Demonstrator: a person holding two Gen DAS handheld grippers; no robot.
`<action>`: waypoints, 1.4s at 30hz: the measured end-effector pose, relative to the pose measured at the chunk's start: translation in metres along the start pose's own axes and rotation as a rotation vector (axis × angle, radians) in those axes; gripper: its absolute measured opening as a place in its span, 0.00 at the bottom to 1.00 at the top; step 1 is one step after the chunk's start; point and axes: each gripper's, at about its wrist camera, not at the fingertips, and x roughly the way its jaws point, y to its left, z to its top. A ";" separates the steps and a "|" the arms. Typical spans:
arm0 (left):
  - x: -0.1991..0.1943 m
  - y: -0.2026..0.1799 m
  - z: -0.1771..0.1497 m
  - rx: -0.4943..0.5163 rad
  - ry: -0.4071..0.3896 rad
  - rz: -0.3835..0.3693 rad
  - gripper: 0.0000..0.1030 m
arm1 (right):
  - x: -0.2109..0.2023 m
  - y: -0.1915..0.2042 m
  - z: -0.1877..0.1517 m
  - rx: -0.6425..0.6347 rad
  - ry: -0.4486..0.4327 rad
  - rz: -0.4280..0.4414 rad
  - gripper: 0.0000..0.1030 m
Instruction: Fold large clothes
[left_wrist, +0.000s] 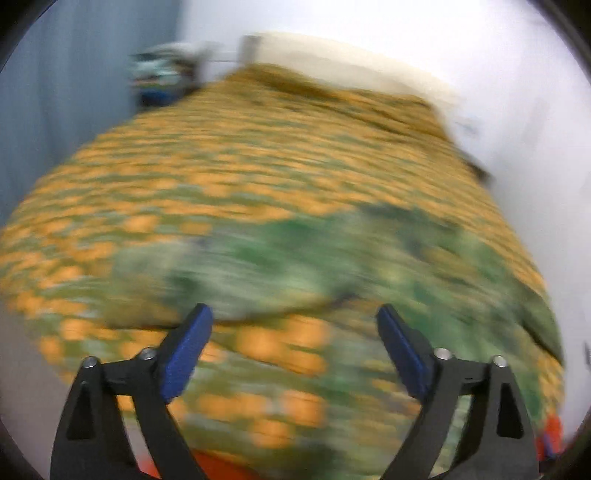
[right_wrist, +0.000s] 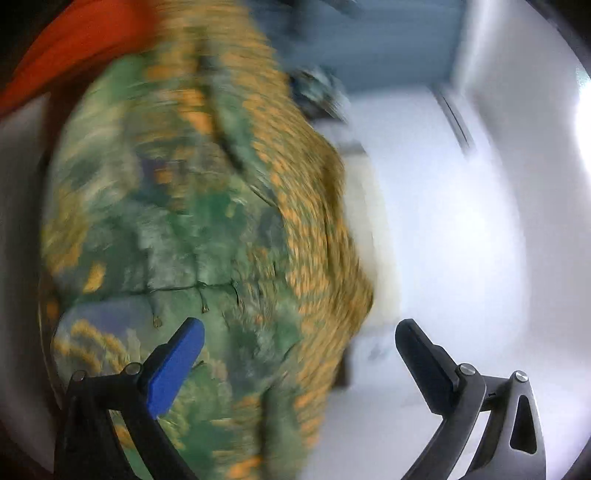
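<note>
A green patterned garment lies spread on a bed covered with an orange-and-green floral sheet. Both views are motion-blurred. My left gripper is open and empty, above the sheet just short of the garment's near edge. In the right wrist view the same garment lies on the bed, tilted in the frame, with a hem and thin ties showing. My right gripper is open and empty, its blue finger over the garment and its dark finger over the floor.
A white wall and pale headboard stand behind the bed. A cluttered stand sits at the back left by a blue-grey curtain. Something orange-red lies beside the bed. White floor lies beside the bed.
</note>
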 end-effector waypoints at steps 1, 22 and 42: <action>0.007 -0.020 -0.002 0.025 0.010 -0.033 0.96 | -0.005 0.001 0.003 -0.024 -0.021 0.012 0.99; 0.207 -0.136 -0.082 0.224 0.160 0.222 1.00 | 0.007 -0.088 -0.029 0.976 0.037 0.471 0.99; 0.209 -0.133 -0.081 0.196 0.168 0.189 1.00 | 0.045 -0.132 -0.040 1.490 0.152 0.550 0.99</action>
